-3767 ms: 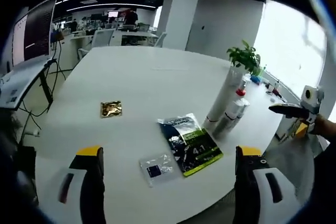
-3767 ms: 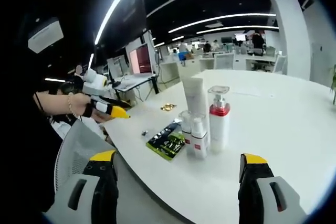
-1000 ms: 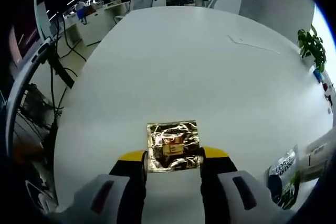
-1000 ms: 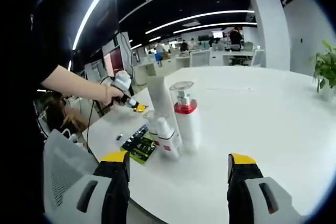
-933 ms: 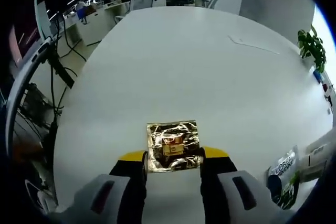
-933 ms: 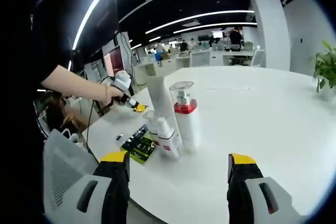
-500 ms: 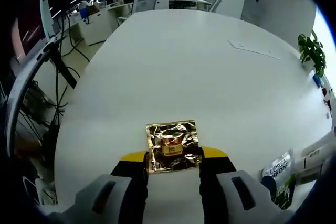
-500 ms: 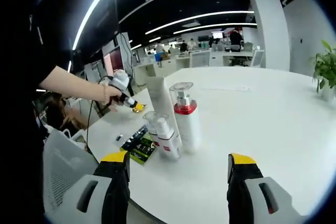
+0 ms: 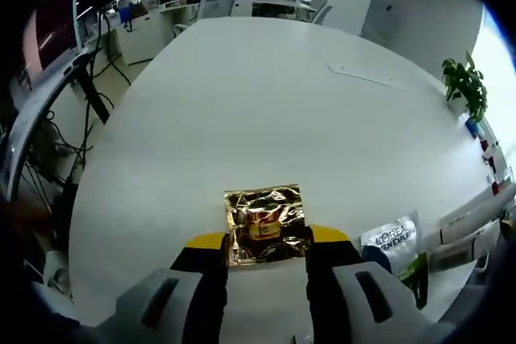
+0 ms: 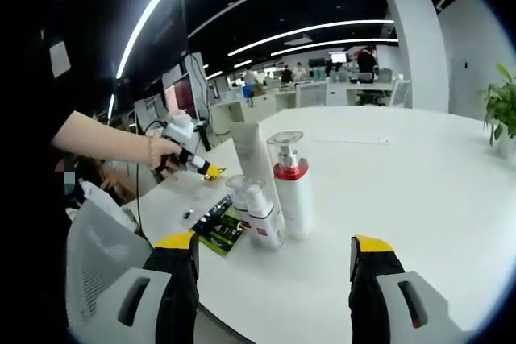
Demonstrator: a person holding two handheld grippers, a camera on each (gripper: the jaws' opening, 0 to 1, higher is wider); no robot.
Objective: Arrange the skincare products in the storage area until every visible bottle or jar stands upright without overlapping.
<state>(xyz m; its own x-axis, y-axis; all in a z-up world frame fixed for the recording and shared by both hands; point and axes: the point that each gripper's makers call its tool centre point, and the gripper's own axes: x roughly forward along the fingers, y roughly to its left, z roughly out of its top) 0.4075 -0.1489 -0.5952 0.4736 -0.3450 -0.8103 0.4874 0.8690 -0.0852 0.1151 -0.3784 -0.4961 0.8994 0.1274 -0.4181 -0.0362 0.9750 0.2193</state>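
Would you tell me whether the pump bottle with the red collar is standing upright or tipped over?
Upright. In the right gripper view the pump bottle stands on its base on the white table, clear cap on top, beside the tall white tube.

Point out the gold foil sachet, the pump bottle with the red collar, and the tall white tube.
gold foil sachet [image 9: 264, 219], left gripper view, centre of the foil.
pump bottle [image 10: 295, 197], right gripper view, white body below the red collar.
tall white tube [image 10: 249, 151], right gripper view, upper body.

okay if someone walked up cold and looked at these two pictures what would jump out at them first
Probably the crinkled gold foil sachet pinched between the left gripper jaws, low in the left gripper view over the white table. Next, the upright cluster around the red-collared pump bottle, mid-table in the right gripper view.
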